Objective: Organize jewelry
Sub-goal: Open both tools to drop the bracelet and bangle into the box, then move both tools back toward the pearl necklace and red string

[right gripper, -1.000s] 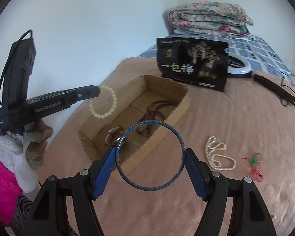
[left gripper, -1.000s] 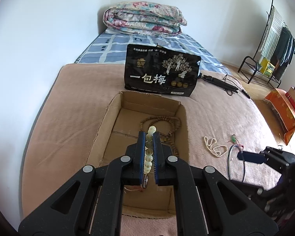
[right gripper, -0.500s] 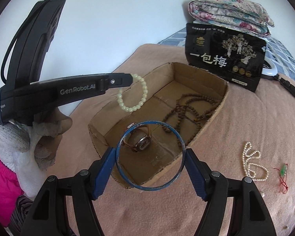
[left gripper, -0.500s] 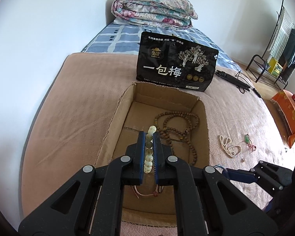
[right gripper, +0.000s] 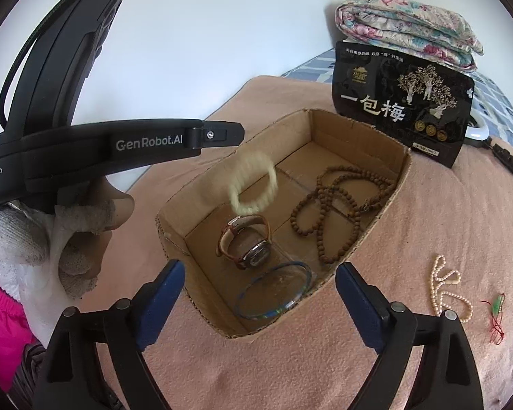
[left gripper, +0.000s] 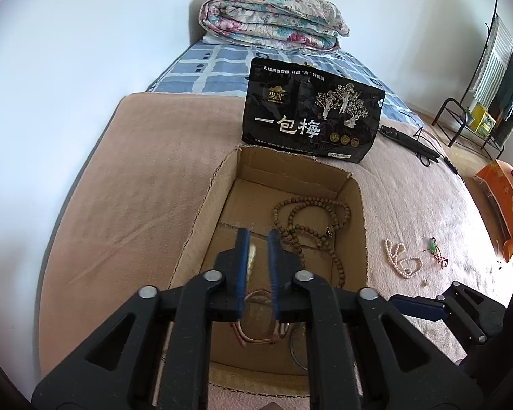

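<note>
An open cardboard box (right gripper: pixel 366 126) (left gripper: pixel 219 184) lies on the pink blanket. In it are a brown bead necklace (right gripper: pixel 338 205) (left gripper: pixel 311 218), a wristwatch (right gripper: pixel 249 242) and a blue bangle (right gripper: pixel 273 290). A pale green bead bracelet (right gripper: pixel 253 184) is blurred in mid-air over the box, below my left gripper (left gripper: pixel 258 239), whose jaws stand slightly apart and hold nothing. My right gripper (right gripper: pixel 260 273) is wide open and empty at the box's near end. A pearl strand (right gripper: pixel 444 290) (left gripper: pixel 400 256) and a green-and-red charm (right gripper: pixel 496 311) lie on the blanket to the right.
A black snack bag (left gripper: pixel 311 119) stands behind the box. A folded quilt (left gripper: pixel 273 20) lies at the bed's far end by the wall. A black cable and wand (left gripper: pixel 413 143) lie at right, an orange box (left gripper: pixel 506 201) and clothes rack (left gripper: pixel 489 78) beyond.
My left gripper opened and let go of the green bracelet, which is falling into the box. My right gripper opened and the blue bangle now lies in the box.
</note>
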A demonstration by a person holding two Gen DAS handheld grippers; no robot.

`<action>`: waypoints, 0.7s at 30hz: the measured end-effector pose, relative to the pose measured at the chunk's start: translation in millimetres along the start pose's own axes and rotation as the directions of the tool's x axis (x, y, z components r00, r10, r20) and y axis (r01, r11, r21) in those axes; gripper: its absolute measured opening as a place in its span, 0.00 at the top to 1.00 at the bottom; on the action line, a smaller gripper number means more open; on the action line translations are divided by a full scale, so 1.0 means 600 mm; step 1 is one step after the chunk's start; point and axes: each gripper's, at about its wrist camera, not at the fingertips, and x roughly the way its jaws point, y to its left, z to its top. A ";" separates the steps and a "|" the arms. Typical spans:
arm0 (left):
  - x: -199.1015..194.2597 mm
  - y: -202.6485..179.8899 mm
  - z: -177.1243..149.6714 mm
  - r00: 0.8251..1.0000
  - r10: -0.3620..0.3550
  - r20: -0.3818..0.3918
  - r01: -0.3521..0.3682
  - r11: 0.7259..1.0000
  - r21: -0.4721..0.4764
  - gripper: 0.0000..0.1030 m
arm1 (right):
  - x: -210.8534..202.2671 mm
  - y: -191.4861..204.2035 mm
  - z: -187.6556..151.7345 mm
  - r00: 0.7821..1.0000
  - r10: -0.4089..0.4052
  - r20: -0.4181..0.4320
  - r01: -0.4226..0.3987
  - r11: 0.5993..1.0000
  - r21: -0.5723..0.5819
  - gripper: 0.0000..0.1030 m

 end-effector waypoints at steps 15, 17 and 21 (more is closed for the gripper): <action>-0.019 -0.013 -0.006 1.000 0.003 0.012 -0.004 1.000 0.013 0.86 | -0.023 -0.004 -0.014 1.000 -0.030 0.001 0.030 0.999 -0.011 0.11; -0.021 -0.017 -0.007 1.000 0.006 0.013 -0.006 1.000 0.019 0.86 | -0.031 -0.006 -0.019 0.999 -0.038 0.004 0.038 0.999 -0.014 0.11; -0.023 -0.028 -0.010 1.000 -0.005 0.010 0.005 1.000 0.026 0.86 | -0.049 -0.017 -0.027 0.998 -0.058 0.008 0.058 0.998 -0.012 0.10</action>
